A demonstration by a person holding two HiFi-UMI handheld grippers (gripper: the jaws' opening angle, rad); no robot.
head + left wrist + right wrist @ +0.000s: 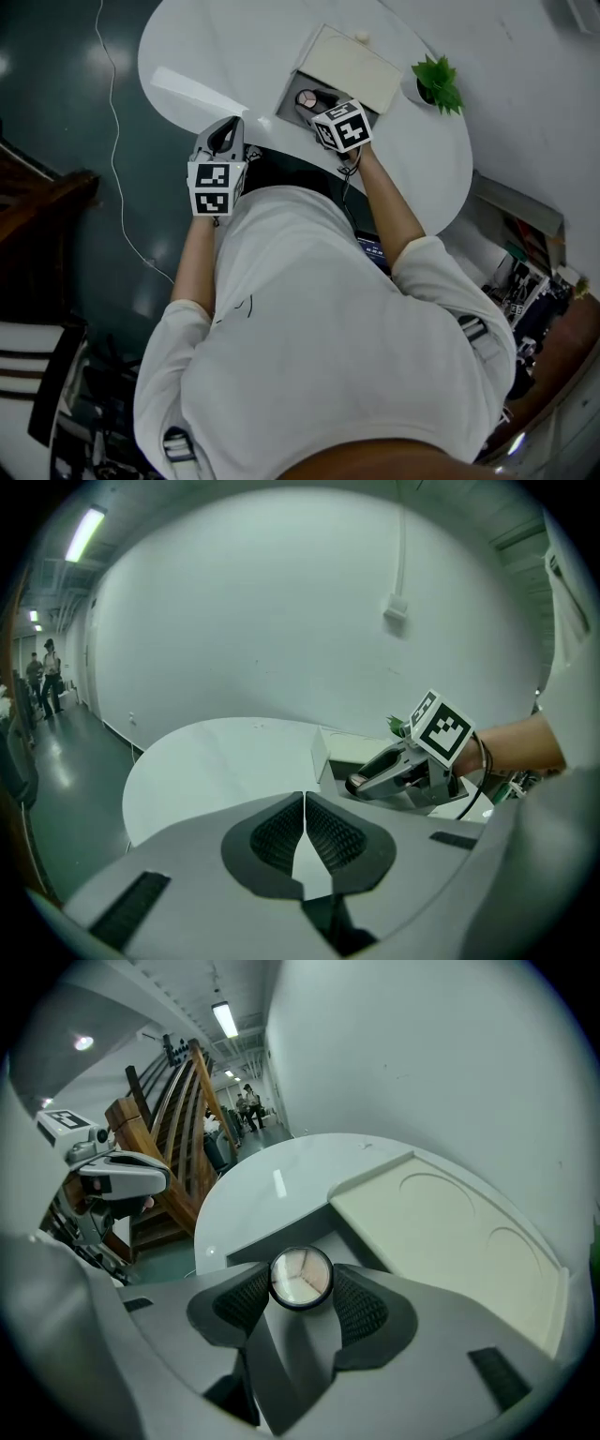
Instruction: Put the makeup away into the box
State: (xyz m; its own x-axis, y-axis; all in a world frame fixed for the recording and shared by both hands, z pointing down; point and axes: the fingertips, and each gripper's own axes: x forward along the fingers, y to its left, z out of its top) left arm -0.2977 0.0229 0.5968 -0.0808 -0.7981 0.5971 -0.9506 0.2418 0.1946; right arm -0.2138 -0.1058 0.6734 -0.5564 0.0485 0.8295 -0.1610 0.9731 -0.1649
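Observation:
A round compact (pixel 301 1277) with a clear lid and pale powder sits clamped between the pads of my right gripper (pixel 300 1290). In the head view that gripper (pixel 316 105) holds the compact (pixel 307 98) over the open grey box (pixel 289 97), whose cream lid (pixel 352 67) is tipped back. The lid (pixel 441 1232) fills the right of the right gripper view. My left gripper (pixel 228 131) hovers at the table's near edge, left of the box. Its jaws (pixel 305 832) are shut with nothing between them.
A round white table (pixel 216 56) carries the box. A small green plant (pixel 437 81) in a white pot stands to the right of the lid. A white cable (pixel 117 141) trails on the dark floor to the left. A wooden staircase (pixel 164 1110) rises beyond the table.

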